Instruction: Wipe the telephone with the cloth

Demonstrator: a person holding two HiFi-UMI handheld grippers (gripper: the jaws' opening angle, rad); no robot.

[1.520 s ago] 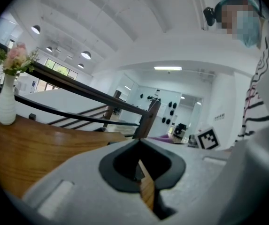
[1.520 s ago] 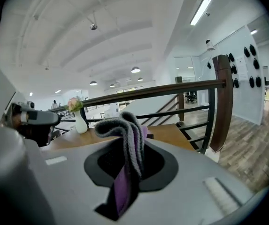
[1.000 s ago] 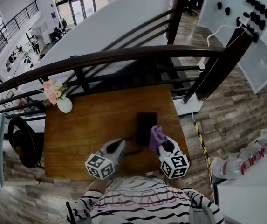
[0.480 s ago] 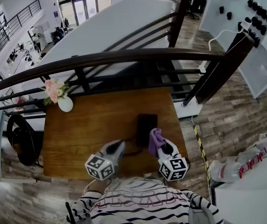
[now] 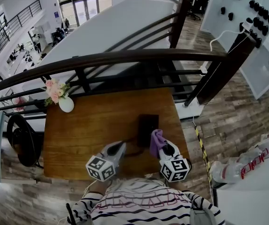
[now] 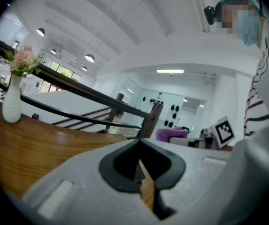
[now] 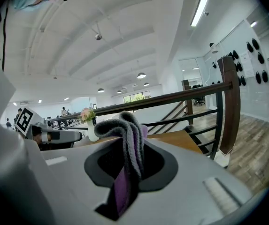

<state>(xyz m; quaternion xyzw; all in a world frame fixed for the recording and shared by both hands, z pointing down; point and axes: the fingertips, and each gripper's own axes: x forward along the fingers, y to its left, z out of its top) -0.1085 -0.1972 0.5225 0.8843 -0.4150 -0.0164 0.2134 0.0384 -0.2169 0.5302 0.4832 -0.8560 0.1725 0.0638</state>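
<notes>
At the near edge of the table (image 5: 92, 125), the left gripper (image 5: 119, 148) is held low with its jaws drawn together and nothing between them. A dark cord (image 5: 133, 152) is seen curving across the wood just beside it. The telephone (image 5: 148, 123), a dark upright block, is positioned right of centre and just ahead of both grippers. The right gripper (image 5: 163, 146) is clamped on the cloth (image 5: 156, 140). A grey and purple fold is bunched above the jaws and lies close to the telephone's near right side. Whether contact is made cannot be told.

It is judged that wiping is at its start. For the step to be done well:
- The loose fold should be laid flat against the telephone's face, so that fabric, not jaw, is pressed on it.
- Strokes should be drawn lengthwise with light pressure.
- The telephone could be steadied by the idle left gripper, since a light unit may be pushed along smooth wood.
- The cord should be kept clear of the strokes.

The table is noted as bare varnished wood. A white vase (image 5: 65, 104) of pink flowers (image 5: 53, 90) stands at its far left corner, well apart from the work. A dark railing (image 5: 125, 57) is set behind the table. Plank flooring (image 5: 228, 111) with striped tape (image 5: 201, 142) is recorded to the right. A white wall panel (image 5: 261, 27) with black knobs is recorded at far right.
</notes>
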